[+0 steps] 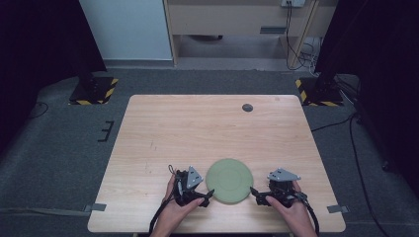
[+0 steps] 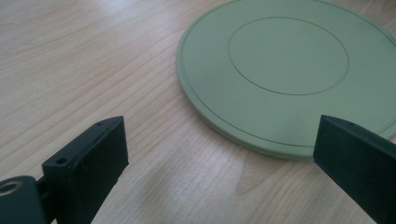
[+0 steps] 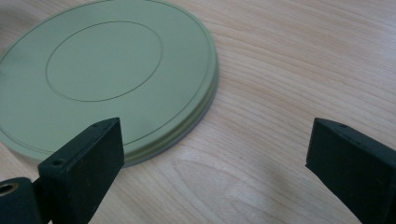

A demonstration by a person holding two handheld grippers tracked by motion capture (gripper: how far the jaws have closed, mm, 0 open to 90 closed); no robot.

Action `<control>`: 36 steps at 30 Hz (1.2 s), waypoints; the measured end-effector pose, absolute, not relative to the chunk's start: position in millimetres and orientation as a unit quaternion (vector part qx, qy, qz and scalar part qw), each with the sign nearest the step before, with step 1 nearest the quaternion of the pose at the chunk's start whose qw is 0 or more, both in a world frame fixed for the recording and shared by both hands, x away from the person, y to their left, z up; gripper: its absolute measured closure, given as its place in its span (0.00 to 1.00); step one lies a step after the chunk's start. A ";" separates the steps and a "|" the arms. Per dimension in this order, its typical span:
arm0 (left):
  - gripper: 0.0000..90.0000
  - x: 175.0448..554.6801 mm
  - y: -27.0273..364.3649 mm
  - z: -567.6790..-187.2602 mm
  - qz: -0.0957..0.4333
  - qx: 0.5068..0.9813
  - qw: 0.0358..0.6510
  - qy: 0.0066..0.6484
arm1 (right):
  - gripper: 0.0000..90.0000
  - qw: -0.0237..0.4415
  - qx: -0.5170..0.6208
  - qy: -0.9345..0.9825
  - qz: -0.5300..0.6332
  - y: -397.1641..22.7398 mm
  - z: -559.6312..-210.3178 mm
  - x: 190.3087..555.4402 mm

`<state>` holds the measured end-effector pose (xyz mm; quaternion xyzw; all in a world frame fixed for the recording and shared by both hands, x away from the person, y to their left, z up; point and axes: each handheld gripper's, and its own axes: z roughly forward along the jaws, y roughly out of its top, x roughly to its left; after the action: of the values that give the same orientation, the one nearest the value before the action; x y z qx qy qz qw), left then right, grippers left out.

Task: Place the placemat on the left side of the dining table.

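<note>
We are working on a round green plate [image 1: 229,180] that is lying flat near the near edge of the wooden table [image 1: 207,128], roughly midway between our two hands. It is round, so it is offering no long axis to line up with; any point on its rim is as good as another.

Our left gripper [image 1: 206,196] is sitting just to the left of the plate, jaws spread wide and holding nothing. In the left gripper view the plate [image 2: 285,70] is lying ahead and to the right of the jaws, with the right jaw just reaching the near rim.

Our right gripper [image 1: 258,194] is sitting just to the right of the plate, jaws also spread wide and empty. In the right gripper view the plate [image 3: 102,70] is lying ahead and to the left, with the left jaw overlapping the near rim.

Both grippers are looking about equally near, each at its own side of the rim and pointing inward. We are judging that the coming move turns on closing in sideways toward the plate's edge, since the rim is thin and lying low against the table.

A small dark disc [image 1: 247,107] is lying well apart at the far side.
</note>
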<state>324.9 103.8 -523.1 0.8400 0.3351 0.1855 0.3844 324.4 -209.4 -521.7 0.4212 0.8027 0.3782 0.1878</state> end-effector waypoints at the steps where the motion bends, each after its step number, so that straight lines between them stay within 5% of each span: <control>1: 0.03 324.9 103.8 -523.1 0.185 0.840 0.384 0.335 | 0.05 0.188 0.421 0.803 0.378 -209.4 -521.7 324.4; 36: 0.00 331.7 92.6 -526.8 0.189 0.843 0.373 0.337 | 0.01 0.192 0.424 0.807 0.362 -195.4 -528.0 327.2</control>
<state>331.7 92.6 -526.8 0.8433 0.3374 0.1894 0.3730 327.2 -195.4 -528.0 0.4242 0.8075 0.3625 0.1915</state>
